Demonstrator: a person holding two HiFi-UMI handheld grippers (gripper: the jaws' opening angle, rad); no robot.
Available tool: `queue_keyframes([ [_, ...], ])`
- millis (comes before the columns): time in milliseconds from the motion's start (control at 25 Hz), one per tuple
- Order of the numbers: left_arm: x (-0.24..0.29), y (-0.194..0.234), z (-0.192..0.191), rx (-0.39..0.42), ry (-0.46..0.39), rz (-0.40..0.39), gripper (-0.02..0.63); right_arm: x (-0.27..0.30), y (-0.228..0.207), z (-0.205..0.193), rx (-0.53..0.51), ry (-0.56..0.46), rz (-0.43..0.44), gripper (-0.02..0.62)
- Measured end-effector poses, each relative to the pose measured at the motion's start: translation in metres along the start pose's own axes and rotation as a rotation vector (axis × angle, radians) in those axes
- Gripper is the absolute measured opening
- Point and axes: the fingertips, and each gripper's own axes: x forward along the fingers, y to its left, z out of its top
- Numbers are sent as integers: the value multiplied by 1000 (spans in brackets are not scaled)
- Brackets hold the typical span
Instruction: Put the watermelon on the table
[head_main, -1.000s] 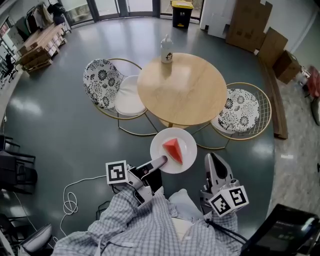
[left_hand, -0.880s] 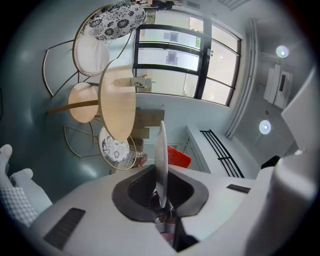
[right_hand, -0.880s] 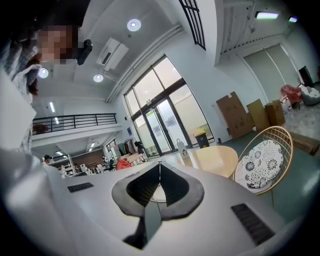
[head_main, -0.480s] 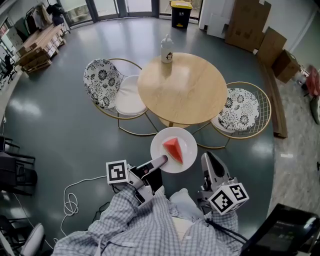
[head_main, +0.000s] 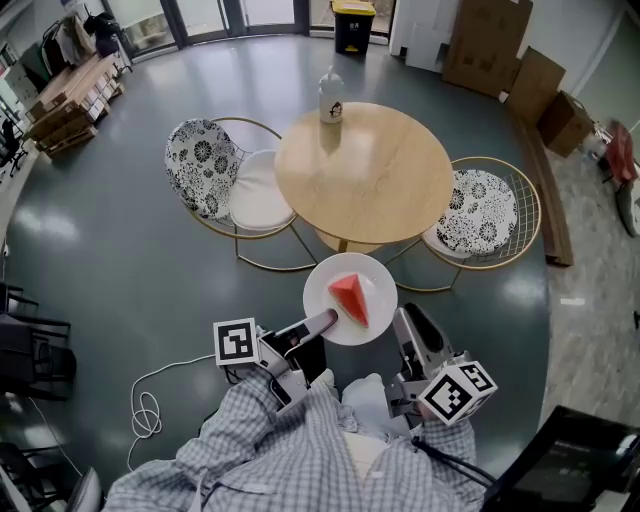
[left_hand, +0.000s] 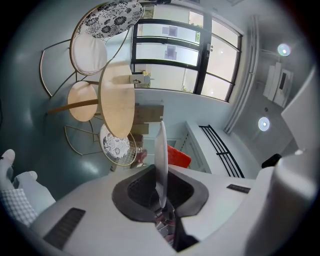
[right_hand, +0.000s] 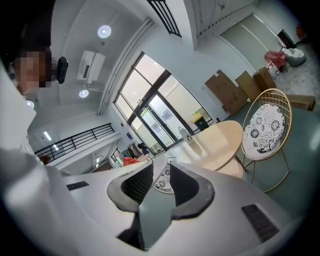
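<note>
Watermelon, a red triangular wedge (head_main: 349, 298), lies on a round white plate (head_main: 376, 276) that hangs over the grey floor (head_main: 130, 270), just short of the near edge of the round pale wooden worktop (head_main: 364, 175) and not on it. The left gripper (head_main: 325, 320) is clenched on the plate's near-left rim. In the left gripper view the plate is seen edge-on as a thin white blade (left_hand: 160, 145) pinched between the dark pads. The right gripper (head_main: 408, 318) hangs just beside the plate's right side, apart from it, its jaws spread with nothing between them (right_hand: 161, 182).

Two gold wire chairs with black-and-white floral cushions flank the worktop, one at its left (head_main: 205, 160) and one at its right (head_main: 478, 212). The right chair's frame comes close to the plate. A white bottle (head_main: 330, 97) stands upright at the worktop's far edge, well apart from the plate. Beyond it are a black bin with a yellow lid (head_main: 352, 25) and brown cardboard boxes (head_main: 490, 45) leaning against the wall. A white cable (head_main: 145, 400) loops on the floor by the person's checked sleeve (head_main: 260, 450).

In the left gripper view the plate hides most of the wedge, so only a red corner (left_hand: 178, 156) shows. The plate's rim covers the left gripper's tips in the head view. Whether the plate is above or below the worktop's height cannot be told.
</note>
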Motion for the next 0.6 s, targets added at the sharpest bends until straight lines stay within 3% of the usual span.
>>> queue_keyframes([
  [600, 1, -1, -9, 10, 55, -13, 28, -3, 6, -16, -51, 39, -31, 86],
])
